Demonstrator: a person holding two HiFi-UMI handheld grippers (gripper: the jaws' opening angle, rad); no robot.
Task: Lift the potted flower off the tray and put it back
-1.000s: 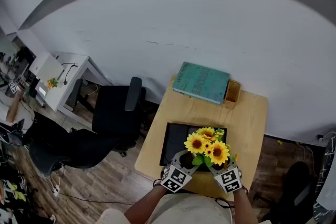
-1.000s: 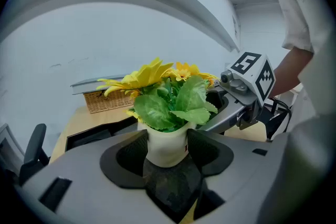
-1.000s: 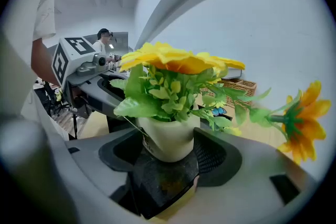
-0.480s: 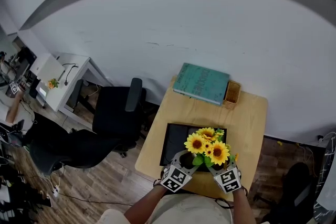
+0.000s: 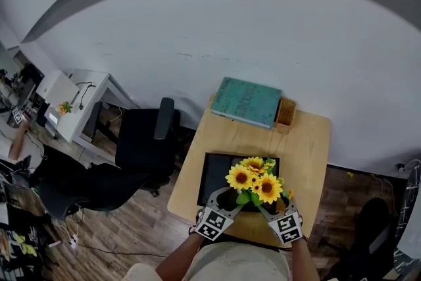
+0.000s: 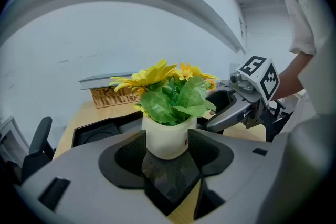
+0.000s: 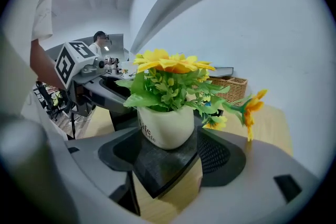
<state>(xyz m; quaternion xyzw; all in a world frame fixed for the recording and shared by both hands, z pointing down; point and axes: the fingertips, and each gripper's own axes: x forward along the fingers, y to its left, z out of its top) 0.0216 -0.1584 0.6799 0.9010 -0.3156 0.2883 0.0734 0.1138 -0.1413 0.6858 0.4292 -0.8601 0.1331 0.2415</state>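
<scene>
Plain white wall behind, and the small wooden surface (image 5: pixel 309 141) is carrying a teal book (image 5: pixel 247 102) and a wicker basket (image 5: pixel 285 115) up at its 12 o'clock edge. The black tray (image 5: pixel 214 174) is sitting closer to the person.

The potted flower (image 5: pixel 253 179) is hanging out at the tray's 5 o'clock corner. Both tools are gripping it. The left tongs (image 6: pixel 167 147) are pressing their pads against both sides of the white pot, coming in from about 7 o'clock. The right tongs (image 7: pixel 168 139) are doing the same from about 5 o'clock.

My read is that we're sitting right at the lift step. The grip is made, but I honestly can't tell if the pot's base is clearing the tray yet, since the jaws are covering it.

Next move is probably going straight up with both hands together. If one is rising faster, the pot is going to tilt, and those floppy blooms are blocking the view from above.

Compared to a second ago, hardly anything is changing. The whole head view is sliding a little, and the pot is keeping the same spot relative to the tray, with both tongs still clamping it.
</scene>
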